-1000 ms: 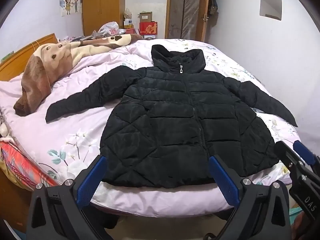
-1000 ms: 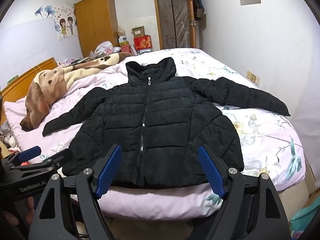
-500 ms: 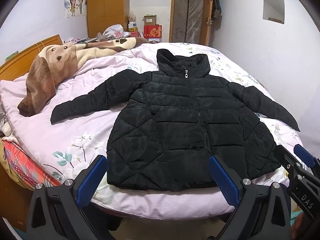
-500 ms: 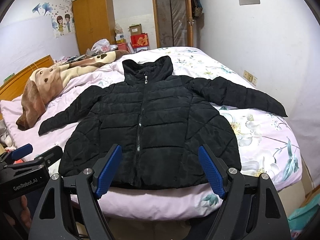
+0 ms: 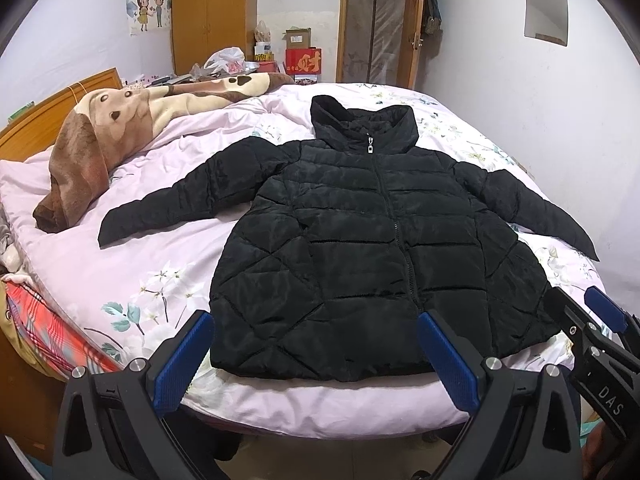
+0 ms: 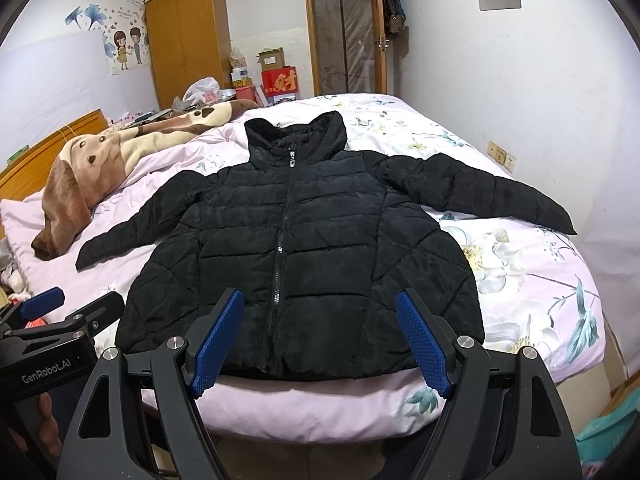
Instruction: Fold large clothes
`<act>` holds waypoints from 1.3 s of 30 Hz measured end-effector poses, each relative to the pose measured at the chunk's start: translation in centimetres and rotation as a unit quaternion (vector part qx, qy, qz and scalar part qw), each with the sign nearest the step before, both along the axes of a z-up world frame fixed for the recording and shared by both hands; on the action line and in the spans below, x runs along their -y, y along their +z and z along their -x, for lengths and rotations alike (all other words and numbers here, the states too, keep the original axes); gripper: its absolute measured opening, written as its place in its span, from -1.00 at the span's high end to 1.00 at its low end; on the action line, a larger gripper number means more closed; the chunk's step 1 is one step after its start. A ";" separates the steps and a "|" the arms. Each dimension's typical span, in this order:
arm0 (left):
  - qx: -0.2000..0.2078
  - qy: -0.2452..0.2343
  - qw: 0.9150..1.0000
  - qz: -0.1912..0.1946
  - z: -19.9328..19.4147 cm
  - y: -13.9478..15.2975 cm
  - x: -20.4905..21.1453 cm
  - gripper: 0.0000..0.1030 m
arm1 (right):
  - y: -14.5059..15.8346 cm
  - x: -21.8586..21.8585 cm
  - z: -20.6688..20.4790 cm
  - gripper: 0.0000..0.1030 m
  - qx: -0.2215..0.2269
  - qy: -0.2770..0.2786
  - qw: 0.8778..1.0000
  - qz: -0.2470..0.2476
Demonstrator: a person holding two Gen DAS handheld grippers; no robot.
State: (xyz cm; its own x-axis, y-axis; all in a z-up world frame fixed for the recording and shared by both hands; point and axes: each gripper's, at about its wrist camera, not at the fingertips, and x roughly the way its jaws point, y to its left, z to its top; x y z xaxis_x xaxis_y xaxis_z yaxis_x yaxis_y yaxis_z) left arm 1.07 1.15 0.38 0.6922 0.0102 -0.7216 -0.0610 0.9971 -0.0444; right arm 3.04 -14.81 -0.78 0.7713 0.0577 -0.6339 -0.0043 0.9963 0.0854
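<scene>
A black quilted puffer jacket (image 5: 360, 240) lies flat, zipped, front up, on the bed, hem toward me, both sleeves spread out; it also shows in the right wrist view (image 6: 304, 248). My left gripper (image 5: 316, 360) is open and empty, just short of the hem at the bed's near edge. My right gripper (image 6: 320, 340) is open and empty, also before the hem. Each gripper shows at the side of the other's view: the right gripper (image 5: 592, 320), the left gripper (image 6: 72, 308).
The bed has a pink floral quilt (image 5: 132, 272) and a wooden headboard (image 5: 44, 120) at left. A brown and cream dog-print blanket (image 5: 120, 120) lies at the far left. A wall (image 6: 560, 100) runs along the right. Wardrobe, boxes and door stand beyond.
Both grippers have moved forward and slightly up toward the jacket's hem; the jacket looks larger and closer. The jacket itself has not moved.
</scene>
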 end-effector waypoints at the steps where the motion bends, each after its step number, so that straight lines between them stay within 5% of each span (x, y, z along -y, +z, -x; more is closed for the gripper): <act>1: 0.000 0.000 1.000 0.001 0.0 0.0 0.0 -0.99 | -0.1 0.0 0.0 -0.53 0.000 -0.001 1.000 0.000; 39: -0.016 0.002 1.000 0.004 -0.9 -1.2 -0.7 -0.99 | -0.7 0.5 -0.6 -0.53 -0.004 -0.008 1.000 0.002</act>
State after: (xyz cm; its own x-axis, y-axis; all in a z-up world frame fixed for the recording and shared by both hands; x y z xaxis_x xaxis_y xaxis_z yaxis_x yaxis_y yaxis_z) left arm 1.96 1.81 -0.83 0.6691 0.0083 -0.7431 -0.0673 0.9965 -0.0495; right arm 3.60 -15.35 -1.52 0.7666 0.0438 -0.6406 0.0116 0.9966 0.0821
